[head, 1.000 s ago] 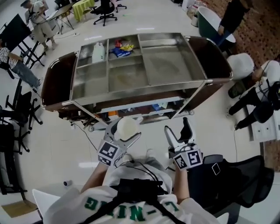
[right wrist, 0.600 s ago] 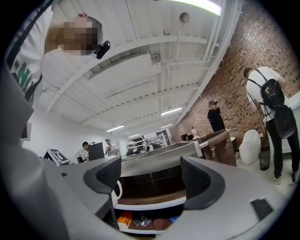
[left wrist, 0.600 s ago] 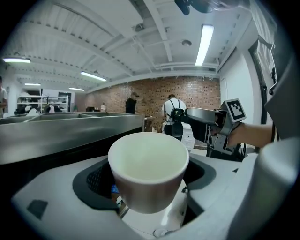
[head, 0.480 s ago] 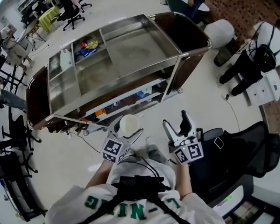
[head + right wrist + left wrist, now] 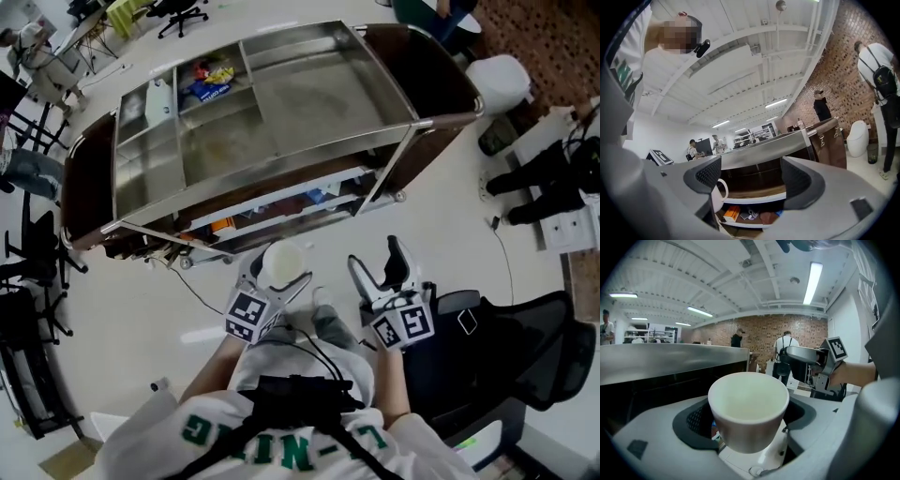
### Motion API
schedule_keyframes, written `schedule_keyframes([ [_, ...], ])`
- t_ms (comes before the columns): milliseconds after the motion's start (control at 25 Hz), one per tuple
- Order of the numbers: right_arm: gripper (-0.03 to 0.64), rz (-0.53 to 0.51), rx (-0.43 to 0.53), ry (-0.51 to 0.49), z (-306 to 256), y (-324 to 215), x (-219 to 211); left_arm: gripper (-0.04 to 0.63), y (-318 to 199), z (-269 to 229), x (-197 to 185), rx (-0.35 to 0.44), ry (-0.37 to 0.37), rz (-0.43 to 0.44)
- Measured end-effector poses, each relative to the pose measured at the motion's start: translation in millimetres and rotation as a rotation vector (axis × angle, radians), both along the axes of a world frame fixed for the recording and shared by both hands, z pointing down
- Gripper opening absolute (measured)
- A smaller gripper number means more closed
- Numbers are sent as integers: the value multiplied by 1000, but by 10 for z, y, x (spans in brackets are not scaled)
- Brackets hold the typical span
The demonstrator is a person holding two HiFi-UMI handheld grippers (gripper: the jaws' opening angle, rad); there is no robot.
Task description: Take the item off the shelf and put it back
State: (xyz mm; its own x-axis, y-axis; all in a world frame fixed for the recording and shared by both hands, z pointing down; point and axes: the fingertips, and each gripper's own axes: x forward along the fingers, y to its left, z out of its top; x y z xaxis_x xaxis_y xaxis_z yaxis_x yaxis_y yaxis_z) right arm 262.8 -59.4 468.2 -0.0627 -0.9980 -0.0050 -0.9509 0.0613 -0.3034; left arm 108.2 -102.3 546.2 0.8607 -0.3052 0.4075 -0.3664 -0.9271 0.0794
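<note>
A white mug (image 5: 283,262) stands upright between the jaws of my left gripper (image 5: 277,277), which is shut on it just in front of the cart. In the left gripper view the mug (image 5: 749,411) fills the centre and its inside looks empty. My right gripper (image 5: 379,266) is open with nothing in it, to the right of the mug. In the right gripper view the mug's handle (image 5: 720,192) shows past the left pad. The cart has a steel top (image 5: 281,161) with compartments and lower shelves (image 5: 281,204) holding small items.
Snack packets (image 5: 208,81) lie in a far compartment of the cart top. A black office chair (image 5: 525,356) is close on my right. People's legs (image 5: 548,178) and a white bin (image 5: 497,80) are at the right. More chairs (image 5: 28,272) stand on the left.
The head view has swung, so the cart now sits more to the left and tilted in frame. Both grippers keep their places; the mug stays in the left one.
</note>
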Motion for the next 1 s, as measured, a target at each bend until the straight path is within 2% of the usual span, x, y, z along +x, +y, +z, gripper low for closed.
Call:
schedule_keyframes([
  [280, 414, -180, -14, 13, 41, -435, -419, 407, -181, 137, -364, -26, -9, -153],
  [640, 414, -356, -45, 30, 158, -806, -944, 407, -335, 229, -883, -37, -19, -319],
  [880, 414, -427, -71, 32, 400, -978, -1236, 407, -379, 451, -1122, -54, -32, -390],
  [1000, 414, -447, -64, 35, 623, -1053, -1357, 407, -410, 649, -1262, -37, -30, -412],
])
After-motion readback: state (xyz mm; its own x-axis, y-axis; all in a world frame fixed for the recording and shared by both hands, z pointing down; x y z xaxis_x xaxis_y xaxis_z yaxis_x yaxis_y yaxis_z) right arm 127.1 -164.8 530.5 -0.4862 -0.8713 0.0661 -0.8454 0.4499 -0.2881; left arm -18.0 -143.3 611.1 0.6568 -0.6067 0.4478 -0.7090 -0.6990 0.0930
